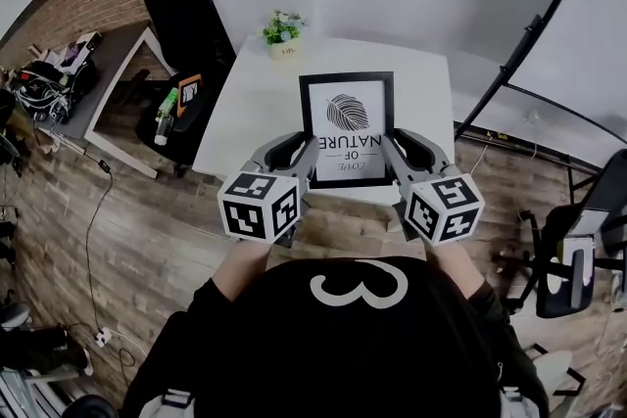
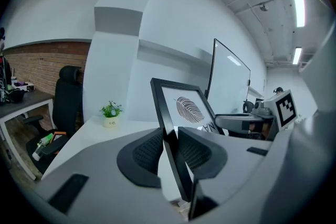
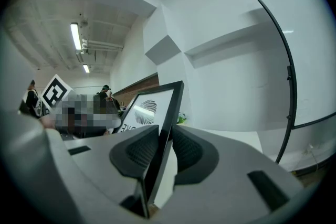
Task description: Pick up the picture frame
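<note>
1. The black rectangular picture frame [image 1: 346,122] holds a white print with a dark leaf drawing. Below the leaf are the words "LOVE OF NATURE", which read upside down in the head view.
2. The left tool [image 1: 297,144] is closed narrowly on the frame's left side rail, with both ribbed pads pressing the black edge.
3. The right tool [image 1: 397,144] grips the right side rail in the same way, its jaws clamped on the edge.
4. The frame hangs tilted between the two tools, over the near part of the white desk [image 1: 255,93].
5. A small white pot [image 1: 284,45] at the desk's far edge holds a green plant. The mark on the pot is too small to read.
</note>
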{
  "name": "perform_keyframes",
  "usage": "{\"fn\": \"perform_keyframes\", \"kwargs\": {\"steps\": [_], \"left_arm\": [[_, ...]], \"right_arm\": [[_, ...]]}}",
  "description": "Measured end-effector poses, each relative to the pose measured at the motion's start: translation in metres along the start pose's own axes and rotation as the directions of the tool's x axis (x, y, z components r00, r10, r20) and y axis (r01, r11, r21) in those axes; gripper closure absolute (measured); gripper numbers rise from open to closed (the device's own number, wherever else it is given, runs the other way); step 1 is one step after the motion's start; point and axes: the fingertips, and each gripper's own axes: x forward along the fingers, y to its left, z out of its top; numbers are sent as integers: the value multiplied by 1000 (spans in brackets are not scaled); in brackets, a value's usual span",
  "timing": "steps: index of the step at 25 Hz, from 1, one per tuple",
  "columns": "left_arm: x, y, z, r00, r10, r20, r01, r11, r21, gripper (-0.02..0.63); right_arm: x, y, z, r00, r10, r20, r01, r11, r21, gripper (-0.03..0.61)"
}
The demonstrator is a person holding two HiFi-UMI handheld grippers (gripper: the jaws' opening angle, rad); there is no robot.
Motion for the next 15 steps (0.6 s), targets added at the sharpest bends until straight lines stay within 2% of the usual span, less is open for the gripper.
{"fn": "perform_keyframes", "kwargs": {"steps": [15], "left_arm": [[8, -4, 11, 1000, 19, 10, -20, 1000, 24, 515]], "right_arm": [[3, -11, 9, 1000, 20, 22, -20, 1000, -5, 483]]}}
